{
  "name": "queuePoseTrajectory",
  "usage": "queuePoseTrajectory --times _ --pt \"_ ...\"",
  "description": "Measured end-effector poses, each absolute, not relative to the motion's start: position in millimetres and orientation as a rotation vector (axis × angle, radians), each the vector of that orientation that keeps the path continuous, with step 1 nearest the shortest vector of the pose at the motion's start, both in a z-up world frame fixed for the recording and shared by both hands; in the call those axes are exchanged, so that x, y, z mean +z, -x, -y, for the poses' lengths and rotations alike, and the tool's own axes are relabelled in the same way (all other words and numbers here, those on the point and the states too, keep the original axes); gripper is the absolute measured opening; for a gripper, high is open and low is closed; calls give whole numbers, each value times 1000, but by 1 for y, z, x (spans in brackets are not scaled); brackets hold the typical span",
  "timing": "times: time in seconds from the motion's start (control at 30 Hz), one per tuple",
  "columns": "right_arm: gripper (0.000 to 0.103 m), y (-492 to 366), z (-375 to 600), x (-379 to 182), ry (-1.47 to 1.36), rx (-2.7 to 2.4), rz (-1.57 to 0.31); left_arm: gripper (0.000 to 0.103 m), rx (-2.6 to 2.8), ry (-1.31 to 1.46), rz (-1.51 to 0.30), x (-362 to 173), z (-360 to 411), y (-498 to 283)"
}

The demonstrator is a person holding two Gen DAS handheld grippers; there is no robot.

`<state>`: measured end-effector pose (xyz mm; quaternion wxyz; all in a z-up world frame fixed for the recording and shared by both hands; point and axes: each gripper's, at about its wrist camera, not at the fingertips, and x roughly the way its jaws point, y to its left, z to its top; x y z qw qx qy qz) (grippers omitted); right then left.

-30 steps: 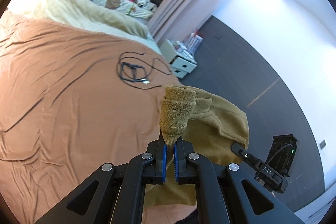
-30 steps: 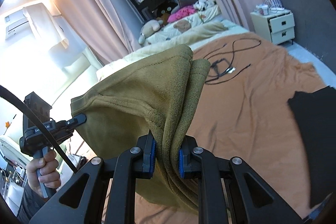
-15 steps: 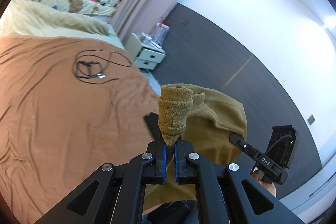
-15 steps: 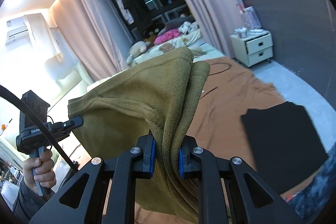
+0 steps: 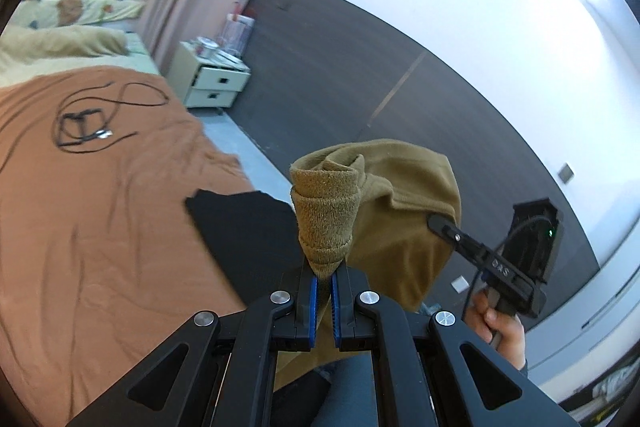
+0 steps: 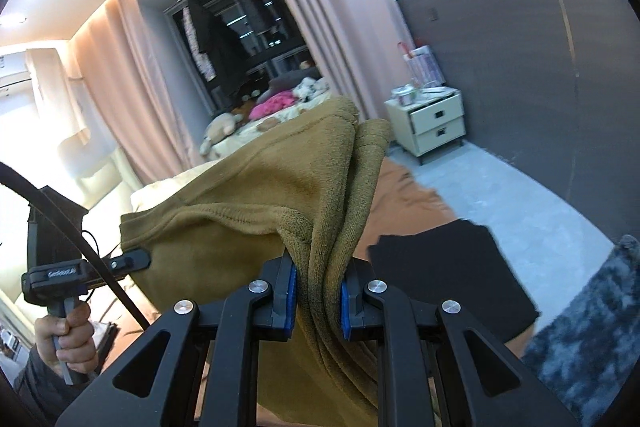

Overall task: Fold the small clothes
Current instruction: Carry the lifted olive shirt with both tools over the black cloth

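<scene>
An olive-brown garment [image 5: 400, 211] hangs in the air between my two grippers, above the near edge of the bed. My left gripper [image 5: 324, 277] is shut on a rolled corner of it. My right gripper [image 6: 318, 287] is shut on a thick bunched fold of the same garment [image 6: 256, 211]. The left gripper's tip [image 6: 132, 259] also shows at the cloth's far corner in the right wrist view, with a hand [image 6: 72, 343] on its handle. In the left wrist view the right gripper [image 5: 444, 227] bites the other corner. A black folded garment [image 5: 248, 231] lies flat on the sheet below.
An orange-brown bed sheet [image 5: 92, 227] covers the bed, with a coiled black cable [image 5: 88, 123] lying on it. A white two-drawer nightstand [image 6: 434, 123] stands on the grey floor by the dark wall. Pink curtains [image 6: 320, 11] hang behind. A grey mottled fabric [image 6: 592, 331] shows at lower right.
Both grippers have swung to the right with the olive garment still held. The black garment and the nightstand have come further into view; the grips are unchanged.
</scene>
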<state>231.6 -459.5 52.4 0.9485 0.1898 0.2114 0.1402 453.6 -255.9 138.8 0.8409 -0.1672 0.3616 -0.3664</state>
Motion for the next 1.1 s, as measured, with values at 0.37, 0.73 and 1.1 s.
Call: queuePoseTrajectory --times 0.37,0.73,1.1 --pt "13 -228 446 52 -374 166 -428 5 -918 314 -808 124 334 -467" --pt "13 -245 405 44 -398 100 -447 5 -951 328 -867 87 365 -498" --pt "13 -318 334 18 -425 64 -524 5 -905 354 -937 30 370 -580"
